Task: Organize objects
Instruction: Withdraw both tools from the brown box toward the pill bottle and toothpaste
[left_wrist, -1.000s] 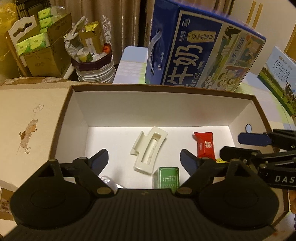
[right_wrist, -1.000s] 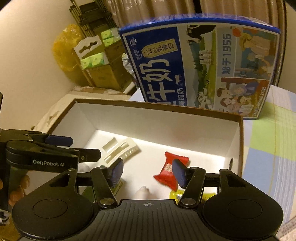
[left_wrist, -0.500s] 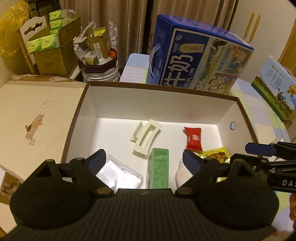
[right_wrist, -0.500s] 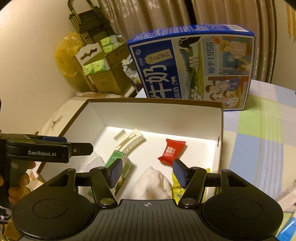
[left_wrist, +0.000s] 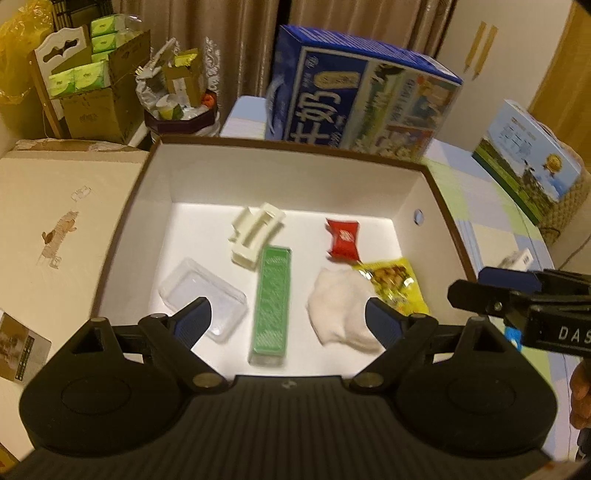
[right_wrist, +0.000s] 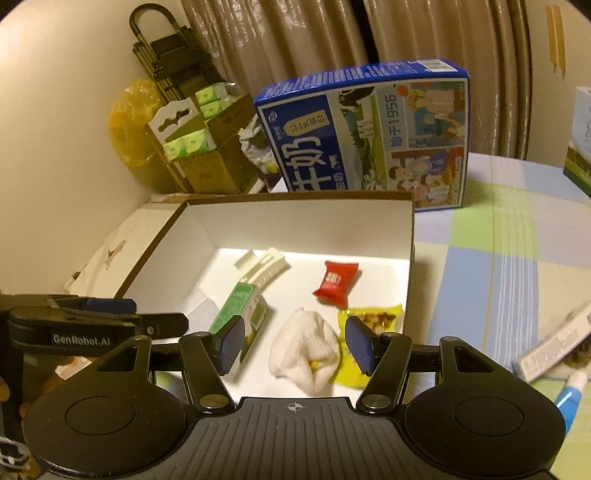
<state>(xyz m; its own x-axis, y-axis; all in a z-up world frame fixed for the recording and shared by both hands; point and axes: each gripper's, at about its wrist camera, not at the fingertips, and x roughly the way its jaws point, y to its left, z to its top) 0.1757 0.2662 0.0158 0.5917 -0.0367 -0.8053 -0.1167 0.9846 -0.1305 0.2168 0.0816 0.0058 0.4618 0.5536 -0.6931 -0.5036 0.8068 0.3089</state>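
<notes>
A brown-rimmed white box (left_wrist: 439, 192) (right_wrist: 410, 229) holds a cream hair clip (left_wrist: 255, 234) (right_wrist: 264, 267), a green carton (left_wrist: 271, 304) (right_wrist: 240, 306), a red candy packet (left_wrist: 343, 238) (right_wrist: 334, 282), a yellow snack bag (left_wrist: 395, 284) (right_wrist: 373, 317), a white cloth (left_wrist: 338, 310) (right_wrist: 304, 347) and a clear plastic tray (left_wrist: 201, 299). My left gripper (left_wrist: 288, 323) is open above the box's near edge. My right gripper (right_wrist: 293, 343) hovers open over the cloth, holding nothing.
A tall blue milk carton case (left_wrist: 362, 96) (right_wrist: 365, 133) stands behind the box. The box lid (left_wrist: 55, 229) lies to the left. A second milk case (left_wrist: 528, 155) sits far right. A toothpaste box (right_wrist: 554, 347) and tube (right_wrist: 569, 391) lie on the checked cloth.
Both grippers have drawn back and up from the box. More of its floor shows now: the clear tray, the whole green carton, the cloth and the yellow bag.
</notes>
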